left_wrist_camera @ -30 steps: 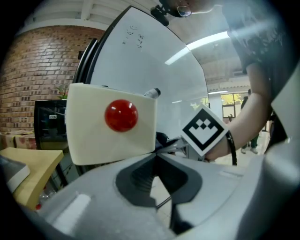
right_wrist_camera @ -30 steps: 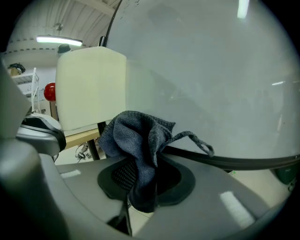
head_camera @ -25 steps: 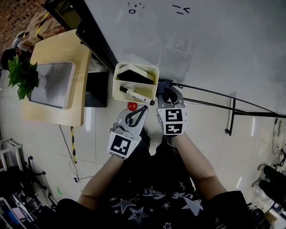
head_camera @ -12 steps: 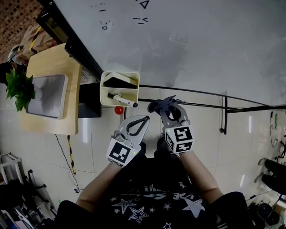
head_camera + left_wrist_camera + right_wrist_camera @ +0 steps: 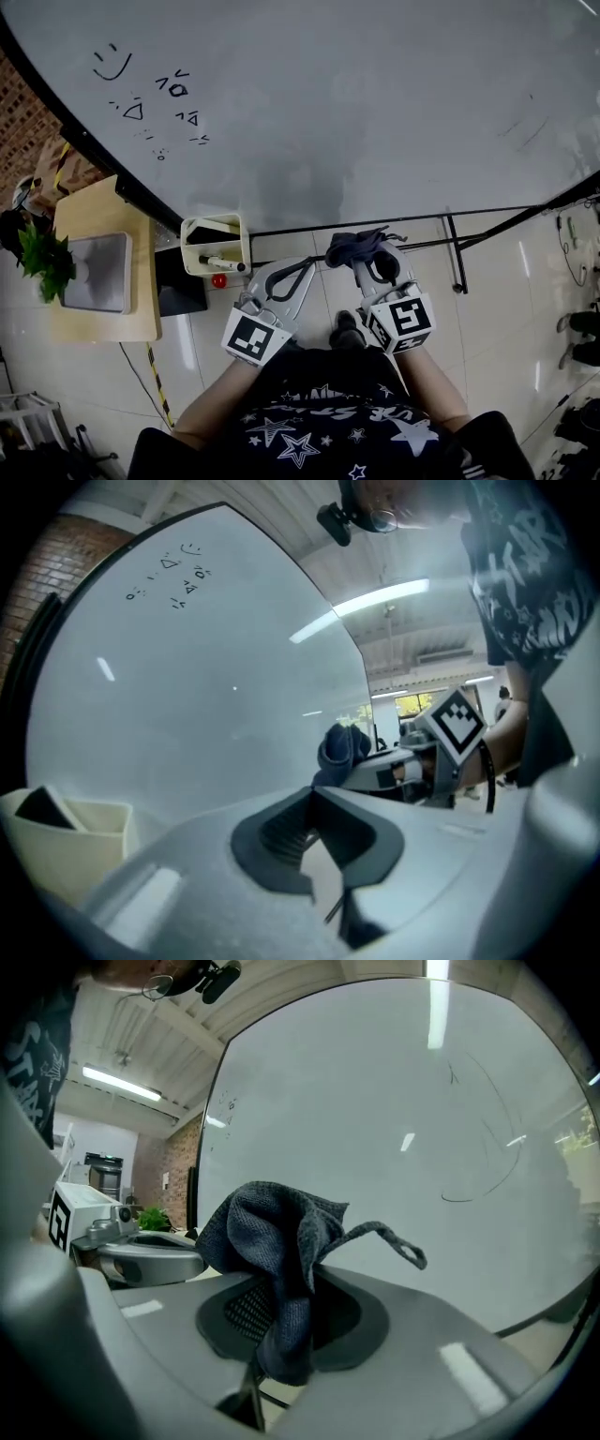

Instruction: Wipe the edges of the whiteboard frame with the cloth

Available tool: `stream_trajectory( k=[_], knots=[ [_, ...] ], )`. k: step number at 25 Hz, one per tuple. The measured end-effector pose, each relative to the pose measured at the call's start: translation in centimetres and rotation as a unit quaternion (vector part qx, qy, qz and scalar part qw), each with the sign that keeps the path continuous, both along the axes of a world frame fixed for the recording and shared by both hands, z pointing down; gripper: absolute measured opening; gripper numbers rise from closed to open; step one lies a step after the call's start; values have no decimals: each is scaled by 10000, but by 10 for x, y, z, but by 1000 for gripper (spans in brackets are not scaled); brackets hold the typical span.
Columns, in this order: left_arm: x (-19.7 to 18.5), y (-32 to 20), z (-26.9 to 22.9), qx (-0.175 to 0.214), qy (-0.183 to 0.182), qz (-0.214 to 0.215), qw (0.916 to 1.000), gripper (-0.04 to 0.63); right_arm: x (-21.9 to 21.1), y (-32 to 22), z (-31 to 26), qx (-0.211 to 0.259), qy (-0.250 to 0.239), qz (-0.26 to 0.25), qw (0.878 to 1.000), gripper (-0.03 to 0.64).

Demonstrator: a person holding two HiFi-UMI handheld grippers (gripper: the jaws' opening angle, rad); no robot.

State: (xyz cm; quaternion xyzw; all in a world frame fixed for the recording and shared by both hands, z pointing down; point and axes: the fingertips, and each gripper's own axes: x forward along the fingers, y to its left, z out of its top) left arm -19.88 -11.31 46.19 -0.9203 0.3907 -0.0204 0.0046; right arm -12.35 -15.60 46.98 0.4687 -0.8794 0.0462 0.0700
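The whiteboard (image 5: 356, 103) fills the upper head view; its black lower frame edge (image 5: 309, 226) runs just above both grippers. My right gripper (image 5: 368, 255) is shut on a dark grey cloth (image 5: 354, 246), which bunches up out of the jaws a little below that edge. In the right gripper view the cloth (image 5: 272, 1241) hangs across the right gripper (image 5: 286, 1309), with the board behind it. My left gripper (image 5: 302, 267) is beside it on the left, shut and holding nothing. In the left gripper view the left gripper (image 5: 314, 803) shows its pads meeting, with the cloth (image 5: 342, 750) beyond.
A cream tray (image 5: 192, 246) holding an eraser and a marker hangs at the board's lower left corner, with a red knob (image 5: 218, 279) under it. A wooden table (image 5: 117, 314) and a plant (image 5: 42, 258) stand at the left. Black stand legs (image 5: 456, 255) cross the tiled floor on the right.
The right gripper has drawn the cloth right and away from the tray and the frame edge. The head view has tilted up, showing more of the board. The left gripper stays shut.
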Motion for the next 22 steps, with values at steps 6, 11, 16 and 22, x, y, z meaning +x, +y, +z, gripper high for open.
stream_trajectory(
  k=[6,11,16,22],
  knots=[
    [14,-8,2,4,-95,-88,9999,5,9,5,14,-221,142,-206,9994,77],
    [7,-9,14,-250,-6,-215,9995,5,-10,3,26,-371,190,-518,9978,77],
    [-2,-7,16,-314,-29,-356,9989,5,-18,6,26,-412,220,-665,9967,77],
    [1,-5,17,-315,-47,-387,9987,5,-13,12,32,-514,356,-704,9956,77]
  ],
)
